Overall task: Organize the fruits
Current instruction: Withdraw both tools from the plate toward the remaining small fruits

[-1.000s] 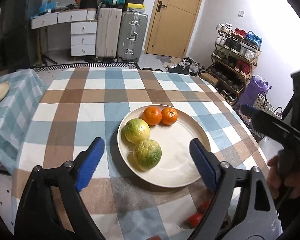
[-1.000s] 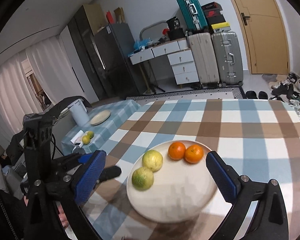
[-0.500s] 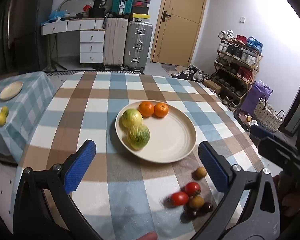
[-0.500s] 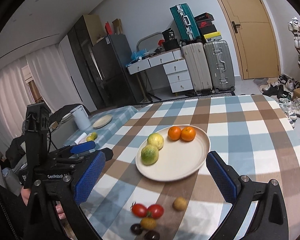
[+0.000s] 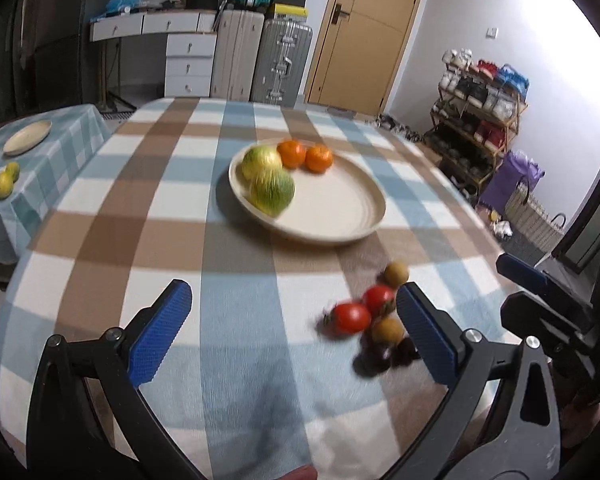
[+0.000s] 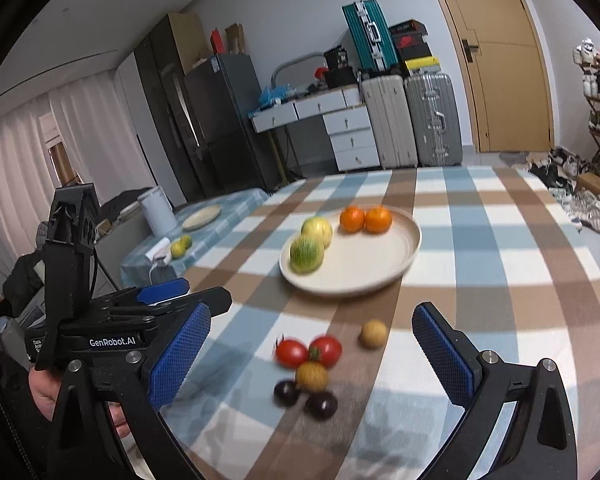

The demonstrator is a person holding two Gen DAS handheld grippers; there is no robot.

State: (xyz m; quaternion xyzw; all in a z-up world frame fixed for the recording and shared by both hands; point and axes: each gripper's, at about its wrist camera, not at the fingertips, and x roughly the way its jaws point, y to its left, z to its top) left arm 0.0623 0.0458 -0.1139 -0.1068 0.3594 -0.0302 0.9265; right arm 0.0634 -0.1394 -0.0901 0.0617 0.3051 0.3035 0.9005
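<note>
On the far left, a small side table (image 6: 220,204) with a checked cloth held a round plate (image 6: 201,216), two yellow-green fruits (image 6: 180,245) and a white jug (image 6: 156,216).

The left tool (image 5: 296,332) was above the bench (image 5: 140,216), with nothing in it. Its two blue pads (image 5: 160,336) were wide apart. In the right wrist view, this tool had white letters on its black body that read "GenRobot.AI".

The bench had a cloth of blue, brown and white squares. A big cream plate (image 6: 364,272) sat in the middle of it. On the plate's left side were two green-yellow fruits (image 6: 307,254), touching each other. Just beside them, at the back of the plate, were two oranges (image 6: 365,219), side by side.

Closer to the tools, a little pile of small fruits lay on the cloth, apart from the plate. There were two red tomatoes (image 6: 308,352) next to each other, one yellow tomato (image 6: 311,376) touching them, and two dark purple ones (image 6: 304,398) at the front. One more small yellow fruit (image 6: 373,334) lay alone, a bit to the right and closer to the plate. The fruits looked blurry.

The right tool (image 6: 314,360) was over the small pile. Its blue pads (image 6: 442,360) were also wide apart, and it held nothing.

Behind the bench stood white drawers (image 6: 348,136), two gray suitcases (image 6: 410,120), a green suitcase (image 6: 366,36) on top, a wooden door (image 6: 500,60) and, far right, a shoe rack (image 5: 480,108).
</note>
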